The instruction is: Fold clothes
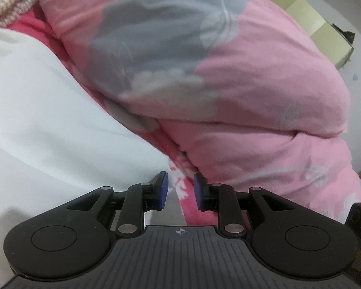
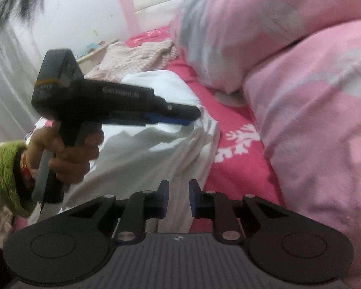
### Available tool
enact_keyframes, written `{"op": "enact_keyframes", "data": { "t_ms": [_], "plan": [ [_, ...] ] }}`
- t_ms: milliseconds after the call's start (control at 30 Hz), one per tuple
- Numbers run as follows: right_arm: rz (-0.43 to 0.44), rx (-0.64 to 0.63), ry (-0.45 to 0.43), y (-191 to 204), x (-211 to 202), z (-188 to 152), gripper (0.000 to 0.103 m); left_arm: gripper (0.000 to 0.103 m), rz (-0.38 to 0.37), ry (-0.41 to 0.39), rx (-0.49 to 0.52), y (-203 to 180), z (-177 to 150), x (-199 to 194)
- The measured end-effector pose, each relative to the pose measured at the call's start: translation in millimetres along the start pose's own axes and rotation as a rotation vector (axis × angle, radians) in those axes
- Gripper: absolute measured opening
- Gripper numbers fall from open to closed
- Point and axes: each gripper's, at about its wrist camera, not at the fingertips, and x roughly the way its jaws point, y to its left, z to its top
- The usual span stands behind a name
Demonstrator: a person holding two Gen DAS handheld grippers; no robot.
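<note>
White garment [image 2: 156, 149] at ten o'clock: soft, light, limp; grip its hem. Left gripper [image 1: 180, 190] and right gripper [image 2: 178, 198] spread, empty

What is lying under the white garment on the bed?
The white garment lies on a bright pink sheet with white floral print, which shows along its edge beside the pink quilt. Whatever lies beneath the garment's middle is covered.
</note>
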Motion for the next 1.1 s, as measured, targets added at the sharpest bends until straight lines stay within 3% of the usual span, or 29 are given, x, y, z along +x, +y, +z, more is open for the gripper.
{"op": "enact_keyframes", "data": {
  "t_ms": [100, 200, 333, 500, 667, 733, 767, 833, 867, 967, 1100],
  "plan": [
    [0.004, -0.052, 0.044, 7.7, 8.4, -5.9, 0.025, 0.031, 0.024, -0.028, -0.007, 5.7, 1.7, -23.6],
    [-0.003, -0.134, 0.057, 20.2, 19.4, -10.5, 0.028, 0.033, 0.066, -0.008, 0.017, 8.6, -5.0, -36.8],
    [-0.157, -0.155, 0.096, 20.0, 28.8, -17.8, 0.031, 0.034, 0.118, 0.069, 0.098, -1.9, -21.8, -37.8],
    [-0.224, -0.303, -0.098, 45.9, 3.2, -1.2, 0.030, 0.034, 0.144, 0.155, 0.204, -12.9, -45.6, -34.1],
    [-0.158, -0.420, -0.179, 59.7, 22.2, 18.7, 0.029, 0.040, 0.140, 0.159, 0.248, -16.6, -64.6, -30.6],
    [-0.146, -0.423, -0.123, 51.5, 42.1, 18.5, 0.022, 0.041, 0.145, 0.149, 0.275, -19.2, -67.6, -30.5],
    [-0.178, -0.398, -0.057, 40.2, 55.2, 17.0, 0.010, 0.041, 0.149, 0.150, 0.286, -20.7, -68.0, -31.6],
    [-0.270, -0.327, 0.035, 15.9, 68.3, 17.1, 0.009, 0.043, 0.154, 0.150, 0.299, -22.9, -67.2, -35.6],
    [-0.297, -0.290, 0.042, 8.8, 63.8, 21.4, 0.000, 0.044, 0.156, 0.146, 0.303, -23.8, -66.8, -40.0],
    [-0.270, -0.310, -0.047, 19.5, 42.3, 37.4, 0.001, 0.053, 0.175, 0.128, 0.310, -23.7, -65.5, -53.9],
    [-0.172, -0.478, -0.138, 58.0, 46.0, 56.1, 0.000, 0.055, 0.220, 0.071, 0.291, -16.5, -61.7, -66.0]
  ]
}}
